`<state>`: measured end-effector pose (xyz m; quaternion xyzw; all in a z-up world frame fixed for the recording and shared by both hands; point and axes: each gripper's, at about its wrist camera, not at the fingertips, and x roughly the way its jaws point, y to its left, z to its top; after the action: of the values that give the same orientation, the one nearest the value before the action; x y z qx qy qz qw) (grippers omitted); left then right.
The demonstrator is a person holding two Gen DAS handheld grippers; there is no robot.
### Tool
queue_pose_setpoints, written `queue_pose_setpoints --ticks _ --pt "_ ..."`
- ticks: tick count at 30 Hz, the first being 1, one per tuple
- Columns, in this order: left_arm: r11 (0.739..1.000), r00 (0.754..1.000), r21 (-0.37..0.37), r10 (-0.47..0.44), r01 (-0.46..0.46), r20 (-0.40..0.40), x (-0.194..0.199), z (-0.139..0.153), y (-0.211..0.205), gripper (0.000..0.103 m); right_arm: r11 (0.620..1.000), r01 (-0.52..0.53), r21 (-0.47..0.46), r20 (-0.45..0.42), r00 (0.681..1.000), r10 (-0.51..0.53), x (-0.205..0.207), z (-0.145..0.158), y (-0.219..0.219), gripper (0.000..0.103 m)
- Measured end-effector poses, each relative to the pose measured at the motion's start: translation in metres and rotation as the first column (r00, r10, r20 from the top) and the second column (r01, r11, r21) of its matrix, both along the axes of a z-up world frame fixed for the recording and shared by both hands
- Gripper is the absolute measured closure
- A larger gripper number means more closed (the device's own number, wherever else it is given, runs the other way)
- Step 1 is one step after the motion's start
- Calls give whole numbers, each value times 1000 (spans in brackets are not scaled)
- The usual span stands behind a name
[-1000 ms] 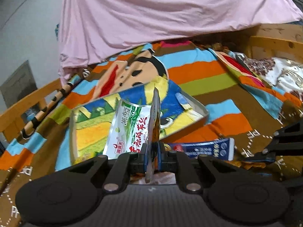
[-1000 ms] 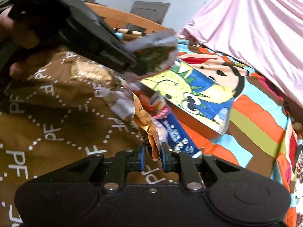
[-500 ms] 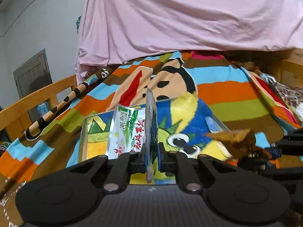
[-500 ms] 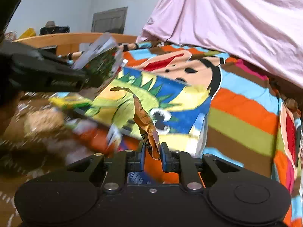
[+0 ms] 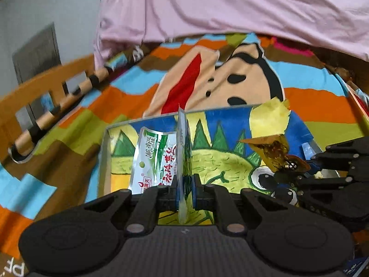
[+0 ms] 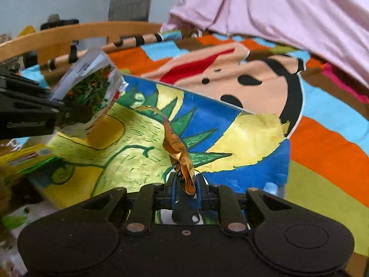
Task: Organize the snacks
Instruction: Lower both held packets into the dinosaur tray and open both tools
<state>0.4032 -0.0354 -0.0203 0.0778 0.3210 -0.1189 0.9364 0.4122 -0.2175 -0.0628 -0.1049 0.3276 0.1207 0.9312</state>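
Observation:
My left gripper is shut on a silver-and-green snack packet, held edge-on above the painted dinosaur tray. The same packet shows in the right wrist view at the left. A white-and-green snack packet lies in the tray's left part. My right gripper is shut on a crumpled gold snack wrapper and holds it over the tray. The right gripper and gold wrapper also show in the left wrist view, at the tray's right side.
The tray rests on a striped cartoon blanket. A pink sheet hangs behind. A wooden bed rail and a striped tube run along the left. More snack packets lie left of the tray.
Both grippers have moved forward over the tray with their packets. The right gripper has lifted the gold wrapper away from the snack pile to the tray's right side.

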Motion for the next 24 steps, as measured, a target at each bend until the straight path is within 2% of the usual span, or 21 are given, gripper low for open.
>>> queue_pose_setpoints --ticks 7,10,13,15,17,19,21,23,24 --pt "1000 983 1 -29 30 -182 38 -8 7 91 997 69 -23 -146 987 -72 34 3 12 85" --pt "999 971 -14 -42 40 -234 47 -13 5 87 994 104 -19 -174 979 -105 40 2 14 77" --pt "999 967 12 -34 39 -253 47 -16 1 72 991 133 13 -184 974 -128 41 7 13 67" --pt "1000 970 -2 -23 24 -240 40 -16 3 55 993 117 33 -170 979 -110 39 11 12 60" --pt "1000 980 -20 19 -23 -199 29 -14 9 44 993 101 63 -145 985 -91 32 16 10 45" --pt "996 985 -58 58 -68 -162 20 -10 16 36 992 68 111 -127 990 -54 26 21 7 37" --pt "991 987 -81 100 -110 -125 6 -6 20 28 993 32 111 -78 997 -24 12 28 8 31" --pt "984 986 -92 143 -150 -88 -12 1 25 19 990 6 138 -38 999 -1 -3 35 7 22" --pt "983 986 -95 153 -159 -62 -22 4 26 14 987 -7 158 -20 1000 10 -12 39 7 21"
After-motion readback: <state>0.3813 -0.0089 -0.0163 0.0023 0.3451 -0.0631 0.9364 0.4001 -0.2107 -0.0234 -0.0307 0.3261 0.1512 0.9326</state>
